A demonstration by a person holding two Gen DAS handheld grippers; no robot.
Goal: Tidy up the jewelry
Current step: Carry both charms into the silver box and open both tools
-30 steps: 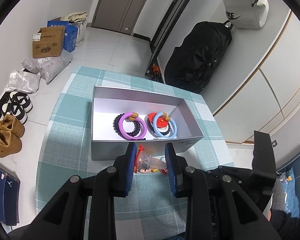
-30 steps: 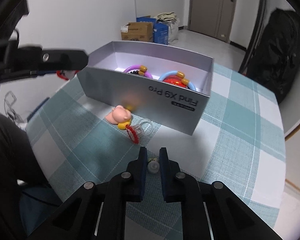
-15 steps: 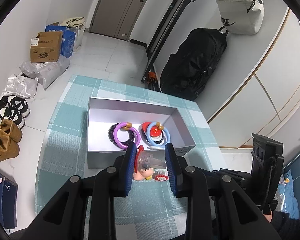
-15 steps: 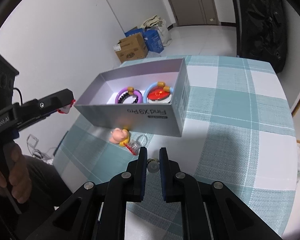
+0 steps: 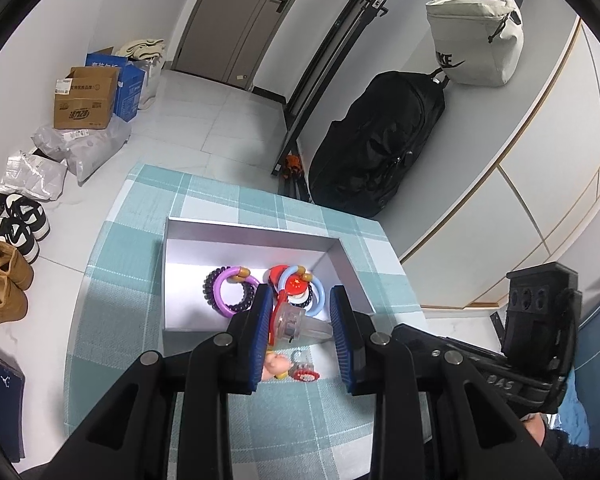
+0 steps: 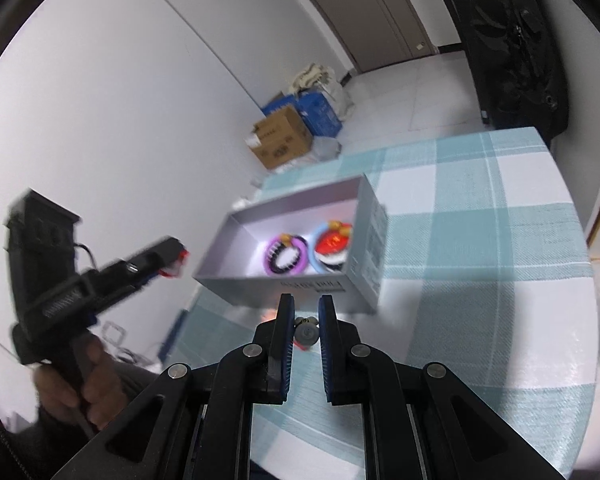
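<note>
Left gripper [image 5: 302, 330]: a clear plastic clip with a red part [image 5: 294, 324] was pinched between the blue pads and carried above the near wall of the box, seemingly so it could be dropped inside.
Right gripper [image 6: 303, 330]: the jaws were pressed together on a small grey round trinket [image 6: 306, 333], held off the cloth and pointed toward the box, probably as the next item in.
Grey box [image 5: 260, 236]: it was set open on the checked tablecloth [image 5: 140, 208]; a purple ring with dark beads [image 5: 228, 292] and a blue ring over red pieces [image 5: 300, 286] were laid side by side inside.
Left out: a pink figure charm with a red ring [image 5: 288, 368] was left on the cloth just in front of the box.
</note>
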